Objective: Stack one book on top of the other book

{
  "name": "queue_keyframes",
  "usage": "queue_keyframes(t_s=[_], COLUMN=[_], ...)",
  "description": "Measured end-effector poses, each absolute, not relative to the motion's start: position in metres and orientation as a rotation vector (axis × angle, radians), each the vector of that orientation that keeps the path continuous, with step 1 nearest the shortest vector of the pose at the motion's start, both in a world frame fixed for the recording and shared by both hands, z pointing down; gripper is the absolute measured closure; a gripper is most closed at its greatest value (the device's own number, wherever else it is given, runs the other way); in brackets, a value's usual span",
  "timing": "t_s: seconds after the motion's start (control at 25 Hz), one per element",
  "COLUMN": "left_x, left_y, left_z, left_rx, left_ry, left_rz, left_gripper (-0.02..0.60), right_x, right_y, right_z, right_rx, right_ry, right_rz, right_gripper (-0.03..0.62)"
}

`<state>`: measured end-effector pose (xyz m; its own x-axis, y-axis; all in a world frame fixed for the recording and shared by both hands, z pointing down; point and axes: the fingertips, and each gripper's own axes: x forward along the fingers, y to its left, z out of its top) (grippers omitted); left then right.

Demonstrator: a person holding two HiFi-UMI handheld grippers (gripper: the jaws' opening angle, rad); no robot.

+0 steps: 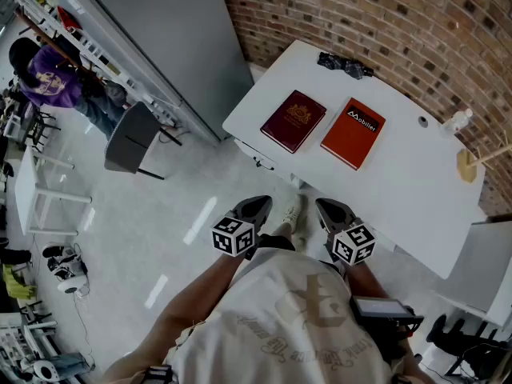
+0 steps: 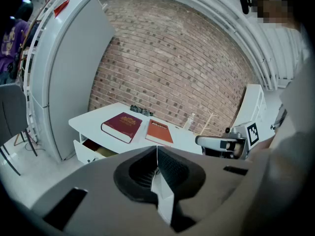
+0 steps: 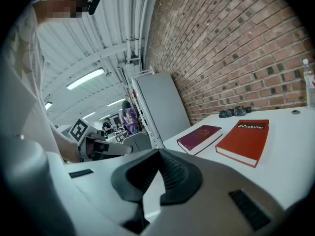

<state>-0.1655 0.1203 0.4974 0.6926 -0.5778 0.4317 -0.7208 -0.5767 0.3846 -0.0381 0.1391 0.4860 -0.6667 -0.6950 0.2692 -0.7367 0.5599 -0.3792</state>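
1. Far left: person [image 1: 40, 74] in a purple top, standing among racks, well away from the table.
2. Grey chair [image 1: 132, 138] on the floor, beside a tall grey cabinet [image 1: 168, 38].
3. Left gripper [image 1: 258, 206] is in front of the person's body, off the near edge of the white table [image 1: 416, 182]. In the left gripper view its jaws [image 2: 156, 149] are fully together with nothing between them.
4. Maroon book [image 1: 294, 120] lies flat on the table, cover up, and is the left one of the two. It is well apart from both grippers.
5. Under the table's left end, a drawer [image 2: 91, 149] stands partly open.
6. Right gripper [image 1: 324, 206] is level with the left one, also short of the table edge. In the right gripper view its jaws [image 3: 158, 152] meet tip to tip and are empty.
7. Dark bundle [image 1: 344, 64] sits at the table's far edge, near the brick wall.
8. Orange book [image 1: 353, 132] lies flat just beside the maroon book, to its right, with a narrow gap and no contact. The books are not stacked.
9. Clear bottle [image 1: 458, 121] stands toward the table's right end.
10. Wooden stand [image 1: 470, 162] is near the bottle, at the far right.
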Motion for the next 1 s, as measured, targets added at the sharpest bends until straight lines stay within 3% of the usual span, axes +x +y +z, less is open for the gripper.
queue_keyframes(t_s=[1.0], left_x=[-0.187], left_y=[0.138], left_z=[0.483], left_rx=[2.369], left_ry=[-1.094], left_rz=[0.391], left_gripper=[0.56], right_x=[-0.062], right_y=[0.145], right_z=[0.494], right_rx=[1.177], right_ry=[-2.716], right_rz=[0.785], right_gripper=[0.572])
